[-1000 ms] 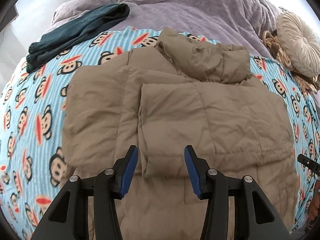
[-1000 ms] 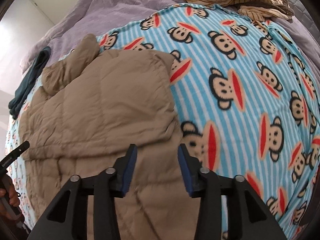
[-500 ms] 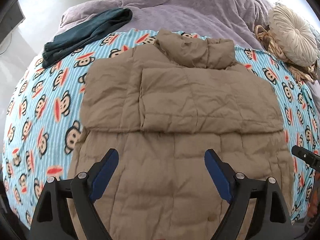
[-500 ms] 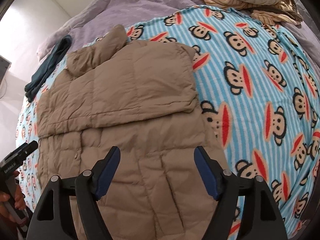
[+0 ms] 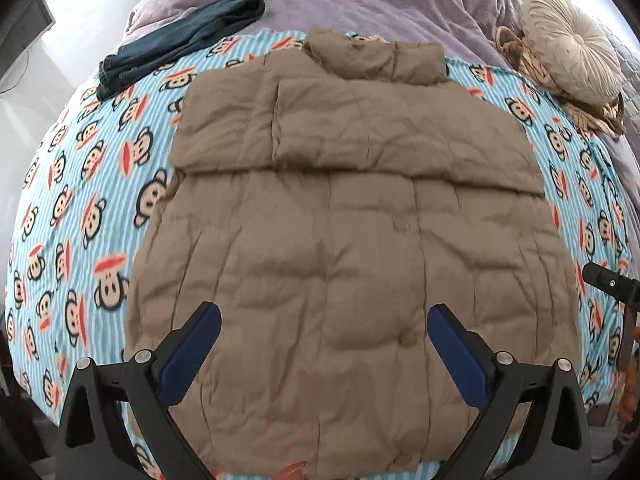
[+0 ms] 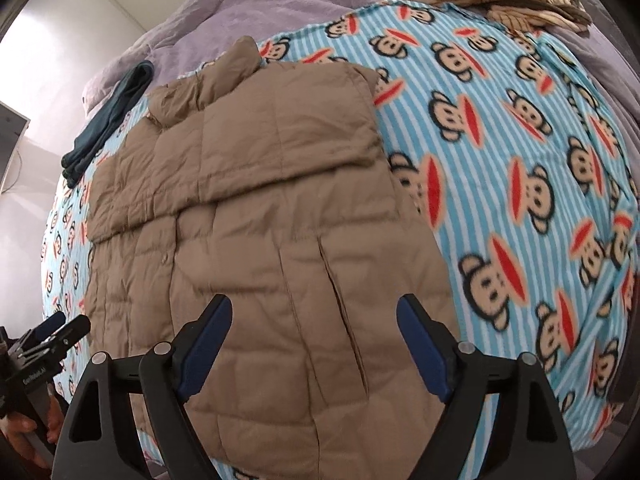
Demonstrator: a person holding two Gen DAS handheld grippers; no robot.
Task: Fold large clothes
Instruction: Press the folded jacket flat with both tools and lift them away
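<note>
Both tools, left (image 5: 324, 328) and right (image 6: 314, 320), just opened wide, empty above the jacket (image 5: 340, 220).

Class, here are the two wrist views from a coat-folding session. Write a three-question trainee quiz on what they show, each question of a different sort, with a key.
1. True or false: the left gripper is clamped on the tan puffer coat.
2. Multiple choice: what lies at the far left of the monkey-print blanket? A) dark teal folded garment B) a red towel C) a pair of shoes
3. Fill in: both sleeves are folded across the coat's ____ half, below the collar.

Key
1. False: its jaws have just been opening and stand wide above the coat, as do those of the right gripper.
2. A, the dark teal folded garment.
3. Upper.
</note>
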